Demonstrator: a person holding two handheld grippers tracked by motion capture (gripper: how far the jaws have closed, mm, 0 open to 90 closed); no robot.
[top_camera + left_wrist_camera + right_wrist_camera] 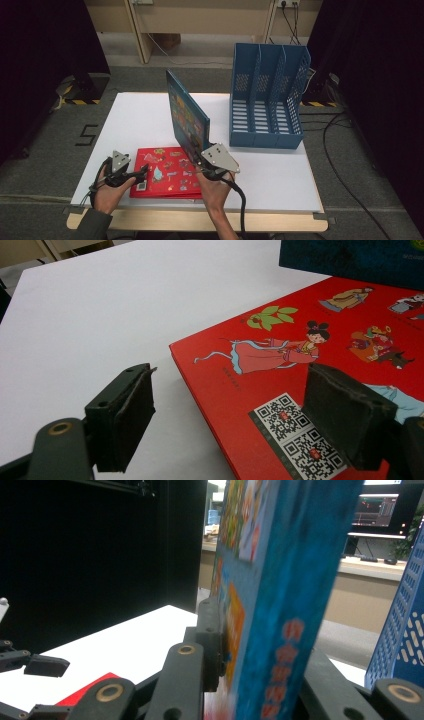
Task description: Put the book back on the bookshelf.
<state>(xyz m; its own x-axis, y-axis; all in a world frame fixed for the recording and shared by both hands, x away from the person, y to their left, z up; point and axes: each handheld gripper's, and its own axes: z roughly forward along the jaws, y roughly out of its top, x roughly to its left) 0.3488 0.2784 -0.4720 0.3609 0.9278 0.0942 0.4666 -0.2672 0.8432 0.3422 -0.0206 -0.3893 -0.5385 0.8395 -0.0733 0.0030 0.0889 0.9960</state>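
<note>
A blue picture book (187,116) stands tilted on its lower edge on the white table (135,115). My right gripper (196,153) is shut on its near bottom corner. In the right gripper view the blue book (280,580) rises between the two black jaws, and both pads press on its covers. A red picture book (167,172) lies flat near the front edge. My left gripper (143,173) is open at that book's left edge. In the left gripper view the red book (320,350) has its near corner between the open pads (127,415) of my left gripper (235,415), which hold nothing.
A blue three-slot file rack (267,95) stands upright at the back right of the table, its open side towards me. The right gripper's cable (242,200) trails off the front edge. Dark curtains flank the table.
</note>
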